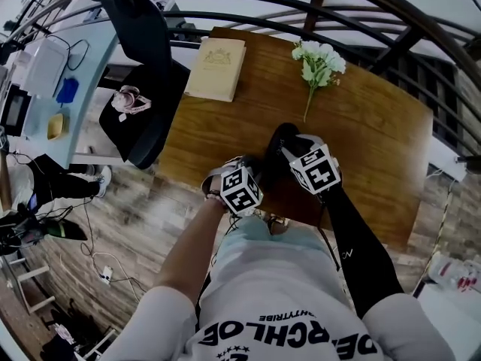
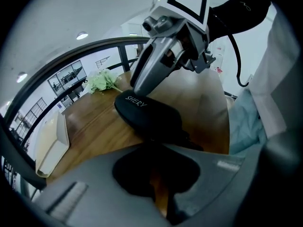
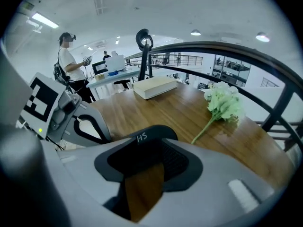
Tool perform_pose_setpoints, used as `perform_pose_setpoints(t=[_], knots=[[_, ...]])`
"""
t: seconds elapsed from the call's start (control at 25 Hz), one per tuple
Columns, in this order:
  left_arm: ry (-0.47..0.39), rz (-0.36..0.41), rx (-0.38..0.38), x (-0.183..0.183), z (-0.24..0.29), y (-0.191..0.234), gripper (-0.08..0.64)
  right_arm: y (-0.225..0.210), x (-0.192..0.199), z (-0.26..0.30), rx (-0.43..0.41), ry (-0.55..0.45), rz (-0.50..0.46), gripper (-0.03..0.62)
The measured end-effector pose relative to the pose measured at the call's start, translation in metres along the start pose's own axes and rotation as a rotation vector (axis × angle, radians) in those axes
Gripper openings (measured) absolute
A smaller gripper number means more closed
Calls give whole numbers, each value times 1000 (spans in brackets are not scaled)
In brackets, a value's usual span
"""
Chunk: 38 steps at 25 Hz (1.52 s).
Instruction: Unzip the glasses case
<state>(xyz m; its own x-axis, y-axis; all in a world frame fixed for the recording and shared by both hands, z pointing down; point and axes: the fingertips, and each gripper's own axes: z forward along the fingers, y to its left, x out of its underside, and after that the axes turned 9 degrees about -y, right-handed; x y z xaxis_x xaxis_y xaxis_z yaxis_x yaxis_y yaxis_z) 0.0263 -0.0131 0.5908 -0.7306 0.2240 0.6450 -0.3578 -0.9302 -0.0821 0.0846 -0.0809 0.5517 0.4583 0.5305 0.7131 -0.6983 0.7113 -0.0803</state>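
A black zipped glasses case point(image 1: 279, 135) with white lettering lies on the wooden table point(image 1: 218, 138), close to its near edge. In the left gripper view the case point(image 2: 147, 115) runs away from my left gripper point(image 2: 157, 149). That gripper is shut, its tips at the case's near end; what they pinch is hidden in the dark. My right gripper point(image 2: 141, 86) stands over the far end of the case. In the right gripper view its jaws point(image 3: 150, 148) are apart, with the case's end point(image 3: 149, 135) between the tips and bare wood in the gap. The left gripper point(image 3: 94, 126) shows beside it.
A cream book point(image 1: 216, 68) lies at the table's far left, and a sprig of white flowers point(image 1: 319, 62) at the far middle. A black office chair point(image 1: 143, 119) stands left of the table. A dark railing point(image 1: 361, 17) curves behind it. A person stands at a distant desk point(image 3: 71, 65).
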Motion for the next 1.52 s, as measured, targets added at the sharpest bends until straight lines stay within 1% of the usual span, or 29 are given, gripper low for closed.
perform_pose_setpoints(t=[0.08, 0.12, 0.24, 0.28, 0.36, 0.4, 0.44, 0.48, 0.52, 0.64, 0.72, 0.76, 0.88, 0.96, 1.04, 1.12, 1.32, 1.52], knots=[[-12, 10, 8, 0, -3, 3, 112, 0, 18, -13, 28, 38, 43, 171], [-16, 17, 14, 1, -5, 4, 112, 6, 31, -16, 26, 68, 71, 159], [-23, 31, 22, 3, -8, 9, 112, 36, 59, -14, -11, 141, 125, 155], [-22, 33, 16, 4, -8, 13, 112, 45, 60, -10, -15, 143, 135, 155], [-15, 26, -17, 6, -10, 26, 112, 59, 53, -2, -21, 115, 150, 118], [-13, 18, -38, 8, -10, 34, 112, 66, 48, 3, -33, 99, 151, 113], [-10, 12, -54, 10, -11, 43, 112, 72, 43, 8, -51, 89, 144, 104], [-7, 14, -64, 12, -10, 49, 112, 77, 37, 12, -67, 84, 126, 129], [-5, 20, -68, 14, -10, 54, 112, 78, 31, 13, -72, 75, 101, 137], [-4, 37, -67, 17, -8, 59, 112, 63, 0, 5, -31, -12, 46, 127], [-5, 30, -70, 18, -9, 59, 112, 50, -20, 5, -19, -53, 24, 127], [-6, 23, -71, 18, -10, 59, 112, 45, -25, 8, -25, -46, 6, 132], [-8, 4, -76, 18, -8, 60, 112, 37, -20, 25, -60, 35, -55, 160], [-4, -4, -81, 20, -7, 61, 112, 35, -19, 30, -73, 55, -73, 159], [-6, -15, -86, 22, -7, 61, 112, 36, -23, 31, -78, 62, -115, 158], [-9, -23, -90, 23, -7, 62, 112, 34, -27, 34, -82, 68, -152, 140], [-17, -37, -102, 22, -6, 61, 112, 28, -26, 40, -116, 73, -118, 141], [-23, -53, -118, 25, -10, 59, 112, 30, -25, 41, -122, 91, -117, 141]])
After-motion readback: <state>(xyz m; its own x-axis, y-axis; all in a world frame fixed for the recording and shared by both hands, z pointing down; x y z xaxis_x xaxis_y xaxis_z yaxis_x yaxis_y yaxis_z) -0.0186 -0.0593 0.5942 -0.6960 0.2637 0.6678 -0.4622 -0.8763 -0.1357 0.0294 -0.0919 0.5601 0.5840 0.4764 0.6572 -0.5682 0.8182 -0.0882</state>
